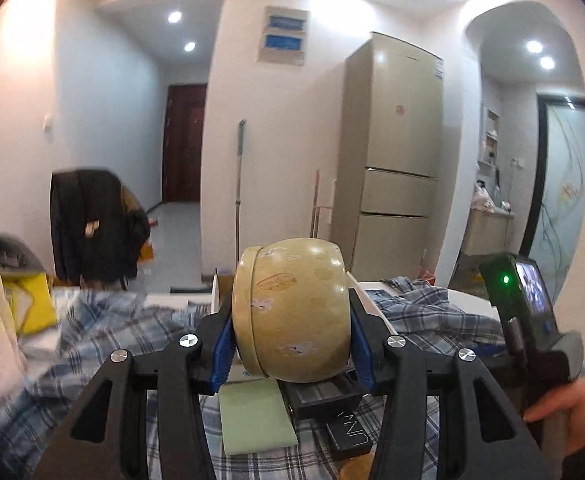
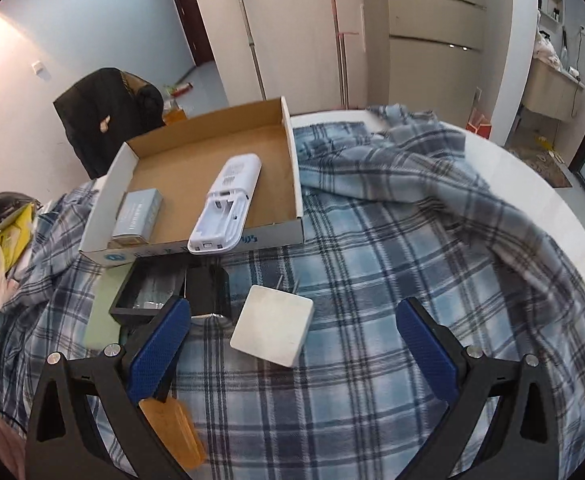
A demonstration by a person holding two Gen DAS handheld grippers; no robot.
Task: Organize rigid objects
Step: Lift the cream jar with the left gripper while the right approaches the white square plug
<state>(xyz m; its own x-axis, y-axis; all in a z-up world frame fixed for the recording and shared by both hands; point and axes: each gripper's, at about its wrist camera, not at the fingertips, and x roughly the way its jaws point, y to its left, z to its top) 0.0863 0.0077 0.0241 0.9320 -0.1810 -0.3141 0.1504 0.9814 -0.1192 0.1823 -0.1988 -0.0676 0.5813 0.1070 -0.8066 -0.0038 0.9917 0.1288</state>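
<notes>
**Tin lifted in left gripper; right gripper idle over white box**

The left gripper (image 1: pixel 290 344) was clenched on a round yellow tin (image 1: pixel 290 312), one blue pad on each end of it, so that the tin lay on its side, lid rim to the left. It was held clear of the counter, above a pale green pad (image 1: pixel 256 420) and a black case (image 1: pixel 324 400). Judgement: the end-to-end grip suits a smooth curved body that would roll out of a side pinch, and the lift reads as transit toward the cardboard tray (image 2: pixel 292 168).

The right gripper (image 2: pixel 292 340) had its jaws spread wide and held nothing. It hung low over the plaid cloth (image 2: pixel 392 260), with a white square box (image 2: pixel 272 330) lying between its fingers but touching neither. Judgement: it was lined up for the next pick.

The tray sat at the far side of the cloth. It already held a white remote (image 2: pixel 226 206), whose near end overhung the front wall, and a small grey-blue box (image 2: pixel 138 212) at the left. Floor space remained at the back and right.

In the way: the overhanging remote blocked the middle of the front wall. The black case (image 2: pixel 148 292) and a second dark box (image 2: pixel 206 286) stood just before the tray. An orange piece (image 2: pixel 172 432) lay under the right gripper's left finger. Rumpled cloth was heaped at the right.
</notes>
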